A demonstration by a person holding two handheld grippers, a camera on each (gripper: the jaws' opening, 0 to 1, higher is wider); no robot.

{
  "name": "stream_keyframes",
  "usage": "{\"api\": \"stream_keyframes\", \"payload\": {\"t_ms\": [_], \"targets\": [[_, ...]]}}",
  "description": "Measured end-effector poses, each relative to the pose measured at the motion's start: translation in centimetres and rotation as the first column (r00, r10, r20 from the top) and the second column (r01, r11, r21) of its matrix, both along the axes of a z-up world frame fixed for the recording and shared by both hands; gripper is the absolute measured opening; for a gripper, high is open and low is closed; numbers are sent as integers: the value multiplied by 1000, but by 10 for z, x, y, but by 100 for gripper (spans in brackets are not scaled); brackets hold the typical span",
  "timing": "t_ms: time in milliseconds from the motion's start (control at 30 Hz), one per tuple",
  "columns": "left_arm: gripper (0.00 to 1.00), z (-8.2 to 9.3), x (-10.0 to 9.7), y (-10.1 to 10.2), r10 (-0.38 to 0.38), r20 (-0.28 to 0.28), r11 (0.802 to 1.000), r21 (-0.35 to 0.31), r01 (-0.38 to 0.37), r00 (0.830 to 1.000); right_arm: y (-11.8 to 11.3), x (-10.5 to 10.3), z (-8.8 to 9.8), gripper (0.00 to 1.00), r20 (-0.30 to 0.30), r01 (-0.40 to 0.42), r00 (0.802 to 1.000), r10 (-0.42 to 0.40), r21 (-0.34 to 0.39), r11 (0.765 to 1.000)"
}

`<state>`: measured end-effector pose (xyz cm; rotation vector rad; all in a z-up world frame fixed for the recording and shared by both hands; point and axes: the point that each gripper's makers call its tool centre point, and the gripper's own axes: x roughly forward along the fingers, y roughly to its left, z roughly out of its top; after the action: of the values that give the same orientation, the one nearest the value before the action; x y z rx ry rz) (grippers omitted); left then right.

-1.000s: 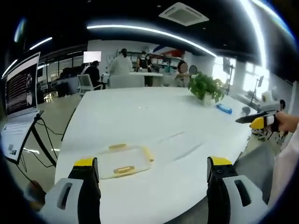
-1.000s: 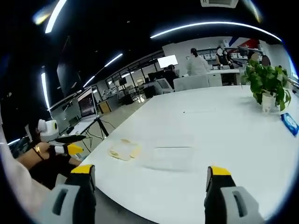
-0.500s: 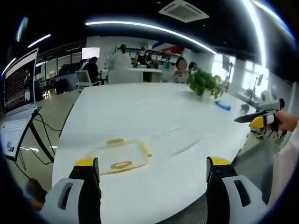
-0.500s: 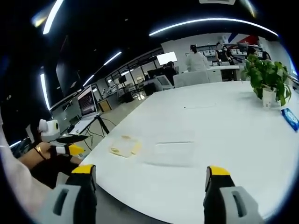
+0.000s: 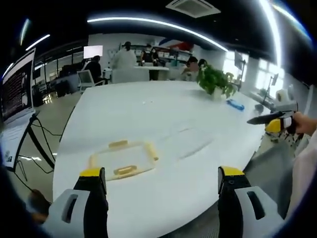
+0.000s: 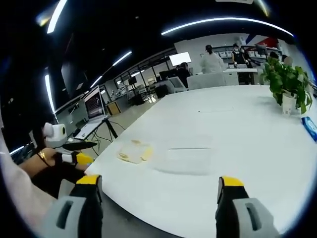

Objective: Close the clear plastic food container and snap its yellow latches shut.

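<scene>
Both jaws of the left gripper (image 5: 158,181) stand wide apart, and so do those of the right gripper (image 6: 157,187); neither holds anything. Between and just beyond the left jaws lies a flat clear lid (image 5: 123,159) with yellow latches (image 5: 124,170) on a smooth white table (image 5: 163,119). A clear box (image 6: 189,160) sits beside it, nearly see-through. Both grippers hover off the table's near edge. Plenty of bare table lies around. A leafy plant (image 5: 216,80) and a blue thing (image 5: 235,104) stand far off.
</scene>
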<state>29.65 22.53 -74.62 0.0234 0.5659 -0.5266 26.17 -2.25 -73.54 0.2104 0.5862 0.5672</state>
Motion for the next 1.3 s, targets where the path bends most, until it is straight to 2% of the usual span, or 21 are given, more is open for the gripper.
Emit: {"api": "stream_keyframes", "payload": {"t_ms": [533, 767, 1100, 1300], "targets": [[92, -32, -6, 5, 0, -74, 1000, 12, 0, 997, 22, 1, -22, 96, -41, -75, 996, 73, -32, 997], [91, -43, 4, 15, -32, -85, 998, 56, 37, 996, 32, 7, -29, 95, -54, -124, 991, 121, -59, 990], [91, -53, 16, 27, -5, -99, 998, 59, 11, 995, 48, 23, -32, 94, -42, -183, 983, 180, -106, 977], [90, -65, 22, 28, -27, -118, 997, 71, 35, 993, 64, 35, -32, 94, -33, -223, 975, 220, -106, 969]]}}
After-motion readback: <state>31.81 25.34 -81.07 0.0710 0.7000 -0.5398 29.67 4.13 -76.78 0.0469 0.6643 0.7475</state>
